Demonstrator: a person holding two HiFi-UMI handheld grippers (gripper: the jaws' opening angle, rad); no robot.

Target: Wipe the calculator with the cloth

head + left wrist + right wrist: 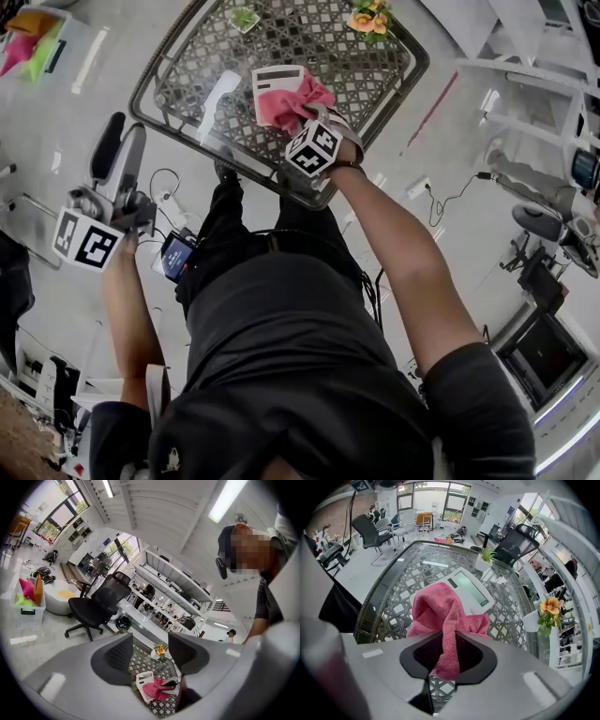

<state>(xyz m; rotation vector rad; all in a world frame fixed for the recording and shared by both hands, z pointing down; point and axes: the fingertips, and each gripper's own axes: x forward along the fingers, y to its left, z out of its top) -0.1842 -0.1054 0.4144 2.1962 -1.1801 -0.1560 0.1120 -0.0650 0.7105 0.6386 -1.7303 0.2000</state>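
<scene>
A white calculator (274, 82) lies on the lattice-patterned glass table (150, 89). A pink cloth (292, 101) is draped over its near part. My right gripper (302, 116) points steeply down over it, shut on a fold of the cloth. In the right gripper view the cloth (436, 609) hangs pinched between the right gripper's (449, 656) pads, and the calculator's screen end (471, 590) shows beyond it. My left gripper (122, 133) is held off the table to the left, open and holding nothing. In the left gripper view its jaws (150, 653) frame the distant cloth (154, 688).
A pot of orange flowers (367, 19) and a small green plant (244, 17) stand at the table's far side. A white strip (217, 94) lies left of the calculator. An office chair (96, 604) and a bin of coloured cloths (28, 42) stand on the floor.
</scene>
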